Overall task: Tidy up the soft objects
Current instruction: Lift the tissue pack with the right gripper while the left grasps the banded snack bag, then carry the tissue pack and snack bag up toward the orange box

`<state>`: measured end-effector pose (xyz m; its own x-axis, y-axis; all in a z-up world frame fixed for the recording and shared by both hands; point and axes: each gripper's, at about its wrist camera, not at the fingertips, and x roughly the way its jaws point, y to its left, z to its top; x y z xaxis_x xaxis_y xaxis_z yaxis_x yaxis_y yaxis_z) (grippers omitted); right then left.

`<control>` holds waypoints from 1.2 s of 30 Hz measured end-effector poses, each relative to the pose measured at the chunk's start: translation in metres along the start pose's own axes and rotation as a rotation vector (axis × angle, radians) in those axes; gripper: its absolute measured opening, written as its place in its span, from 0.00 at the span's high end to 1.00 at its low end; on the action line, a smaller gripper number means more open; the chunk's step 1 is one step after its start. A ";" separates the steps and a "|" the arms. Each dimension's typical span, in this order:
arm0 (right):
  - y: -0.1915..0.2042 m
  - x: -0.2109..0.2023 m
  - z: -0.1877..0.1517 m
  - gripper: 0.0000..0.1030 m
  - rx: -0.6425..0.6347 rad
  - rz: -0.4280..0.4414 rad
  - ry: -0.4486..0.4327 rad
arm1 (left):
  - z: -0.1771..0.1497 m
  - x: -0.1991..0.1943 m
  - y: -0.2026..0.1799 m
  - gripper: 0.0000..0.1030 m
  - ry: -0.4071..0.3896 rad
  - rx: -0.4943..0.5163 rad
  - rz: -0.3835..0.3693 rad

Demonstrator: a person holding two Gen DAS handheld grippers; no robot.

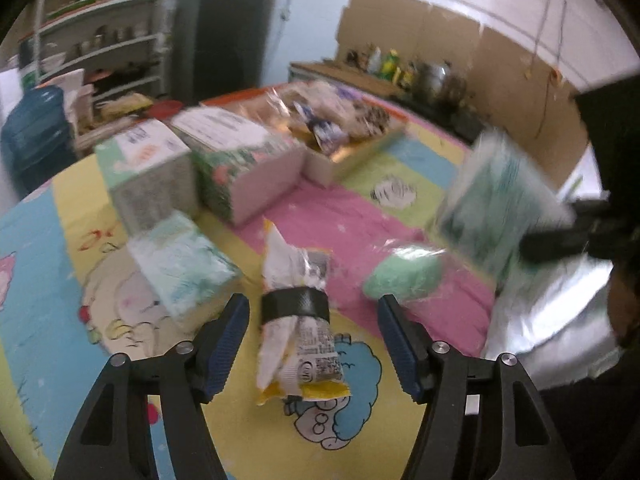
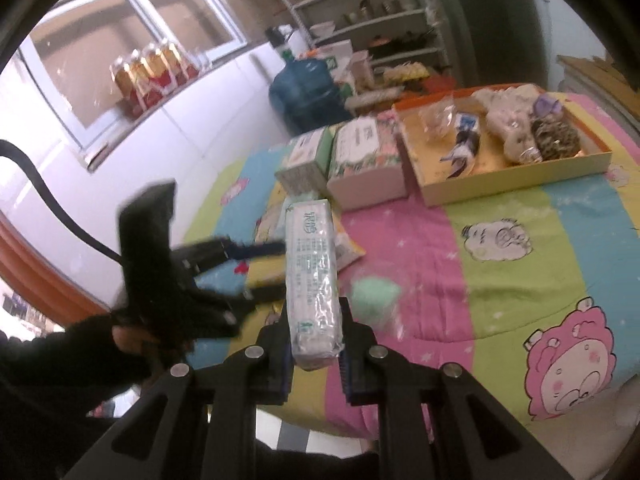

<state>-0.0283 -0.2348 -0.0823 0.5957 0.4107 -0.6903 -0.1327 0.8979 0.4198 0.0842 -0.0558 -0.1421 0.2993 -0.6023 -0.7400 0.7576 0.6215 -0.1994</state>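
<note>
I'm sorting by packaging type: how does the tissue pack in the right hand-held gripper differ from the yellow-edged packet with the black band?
The tissue pack is clamped in the right hand-held gripper above the mat; the banded packet lies on the mat between the open jaws of the left hand-held gripper, untouched. The tissue pack is a smooth, full white-green block; the banded packet is crumpled, yellow-edged and cinched by a black band. Both are soft plastic-wrapped items.

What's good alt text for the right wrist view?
The right gripper is shut on a white tissue pack, held above a colourful cartoon quilt. The left gripper reaches in from the left, open; tissue boxes and a shallow box of soft items sit behind.
</note>
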 end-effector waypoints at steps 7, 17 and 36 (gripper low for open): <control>-0.003 -0.015 0.016 0.82 0.036 0.001 -0.081 | -0.007 0.022 0.004 0.44 0.052 -0.022 0.017; -0.001 -0.003 0.021 0.82 0.023 0.013 -0.053 | -0.017 0.014 0.011 0.58 0.013 -0.069 0.029; -0.019 -0.025 0.045 0.82 -0.012 -0.089 -0.108 | 0.044 -0.038 -0.013 0.58 -0.156 -0.187 0.123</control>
<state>-0.0050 -0.2696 -0.0465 0.6873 0.3104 -0.6567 -0.0848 0.9322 0.3518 0.0887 -0.0632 -0.0831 0.4793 -0.5776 -0.6608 0.5940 0.7678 -0.2403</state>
